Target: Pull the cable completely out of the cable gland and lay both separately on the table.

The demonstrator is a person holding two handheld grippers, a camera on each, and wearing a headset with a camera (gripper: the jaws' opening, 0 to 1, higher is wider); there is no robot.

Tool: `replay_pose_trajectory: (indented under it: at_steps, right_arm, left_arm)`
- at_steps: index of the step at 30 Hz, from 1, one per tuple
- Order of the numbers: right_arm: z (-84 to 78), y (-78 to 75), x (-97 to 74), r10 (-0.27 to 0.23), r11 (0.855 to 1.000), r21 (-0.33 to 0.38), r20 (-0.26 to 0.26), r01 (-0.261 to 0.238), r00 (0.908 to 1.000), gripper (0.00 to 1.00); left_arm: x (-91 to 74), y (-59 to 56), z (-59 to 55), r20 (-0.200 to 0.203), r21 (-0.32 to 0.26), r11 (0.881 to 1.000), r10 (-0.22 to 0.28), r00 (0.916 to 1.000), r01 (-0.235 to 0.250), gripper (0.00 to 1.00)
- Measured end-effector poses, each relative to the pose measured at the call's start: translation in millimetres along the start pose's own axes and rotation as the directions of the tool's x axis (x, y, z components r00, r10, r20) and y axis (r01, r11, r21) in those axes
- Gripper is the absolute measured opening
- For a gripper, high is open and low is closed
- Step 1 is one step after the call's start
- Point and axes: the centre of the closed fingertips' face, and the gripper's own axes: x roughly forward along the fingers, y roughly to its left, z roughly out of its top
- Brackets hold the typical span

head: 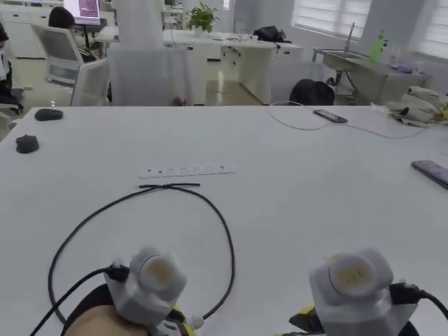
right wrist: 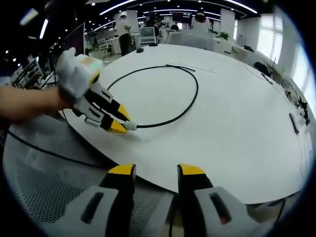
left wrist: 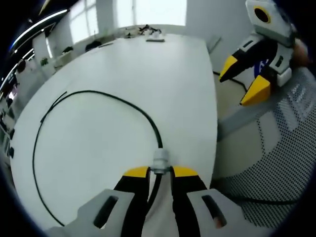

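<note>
At the near edge of the white surface (head: 315, 196), the left tongs (left wrist: 160, 172) are clamped on the white cable gland (left wrist: 160, 162). The black cable (left wrist: 123, 101) runs straight ahead out of it, then loops wide across the surface. The right tongs (right wrist: 150, 170), apart and empty, hang off the edge with the gland ahead to their left, and look the free pair for the pull.

Nothing here can be read. A white strip (head: 186, 170) on the worktop (head: 315, 203) carries a row of small dark marks, too small to make out. A lit screen (head: 85, 8) in the far background shows lines of text, blurred beyond reading
</note>
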Motion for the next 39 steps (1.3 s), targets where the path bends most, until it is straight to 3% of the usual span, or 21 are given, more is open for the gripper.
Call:
replay_pose_trajectory:
  at_steps: [9,12,18,21,25,28,31,33,34,35,36,37,38,39]
  right_arm:
    - [0.5,3.9,0.3,0.016,1.0,-0.003,-0.002,-0.016,0.9999,0.35]
    - [-0.9,7.4,1.0,0.029,1.0,-0.011,-0.014,-0.029,0.9995,0.35]
    - [-5.0,12.2,2.1,0.046,0.998,-0.033,-0.048,-0.048,0.9978,0.39]
    - [-8.0,22.3,2.9,0.1,0.992,-0.068,-0.08,-0.106,0.9918,0.41]
    - [-2.7,34.0,-0.4,0.169,0.981,-0.087,-0.067,-0.175,0.9833,0.42]
    - [2.8,45.8,-8.4,0.253,0.949,-0.167,-0.099,-0.267,0.9624,0.42]
    - [30.3,61.3,-20.2,0.339,0.908,-0.238,-0.062,-0.343,0.9389,0.42]
    - [48.5,74.9,-27.4,0.402,0.861,-0.314,-0.062,-0.4,0.9135,0.42]
    - [57.1,85.6,-30.7,0.444,0.819,-0.371,-0.076,-0.439,0.8928,0.41]
    - [60.4,92.9,-33.0,0.465,0.79,-0.403,-0.096,-0.462,0.88,0.4]
    - [65.5,104.7,-35.6,0.498,0.744,-0.447,-0.124,-0.497,0.858,0.39]
    - [68.6,111.9,-36.1,0.518,0.718,-0.467,-0.138,-0.517,0.8442,0.38]
    - [72.6,122.4,-36.7,0.543,0.684,-0.485,-0.161,-0.545,0.8242,0.39]
    - [73.9,126.1,-37.1,0.551,0.67,-0.493,-0.171,-0.555,0.8168,0.39]
  left_arm:
    - [-39.6,-5.7,19.8,0.067,-0.014,1.0,0.002,0.9978,-0.001,0.17]
    - [-62.2,-10.2,26.7,0.11,-0.011,1.0,0.019,0.9937,-0.018,0.17]
    - [-99.4,-15.3,29.2,0.153,-0.016,0.999,0.05,0.9871,-0.048,0.17]
    - [-117.0,-19.4,31.4,0.174,-0.017,0.998,0.061,0.9828,-0.059,0.17]
    - [-138.7,-28.9,32.6,0.186,0.011,0.997,0.07,0.9801,-0.073,0.17]
    - [-151.0,-37.4,31.3,0.189,0.026,0.997,0.061,0.9801,-0.067,0.17]
    - [-159.7,-48.2,26.7,0.18,0.056,0.997,0.042,0.9829,-0.052,0.17]
    - [-161.8,-51.3,23.7,0.171,0.07,0.996,0.04,0.9844,-0.053,0.17]
    - [-162.9,-53.5,21.1,0.166,0.079,0.996,0.037,0.9854,-0.051,0.17]
    - [-163.2,-55.5,18.5,0.161,0.086,0.995,0.033,0.9864,-0.047,0.17]
    - [-162.9,-55.9,16.9,0.157,0.089,0.995,0.032,0.987,-0.047,0.17]
    - [-162.6,-56.7,15.1,0.154,0.094,0.995,0.03,0.9876,-0.045,0.17]
    - [-162.3,-57.4,14.2,0.153,0.097,0.994,0.028,0.9878,-0.043,0.17]
    - [-161.8,-57.4,13.3,0.15,0.096,0.995,0.027,0.9882,-0.042,0.17]
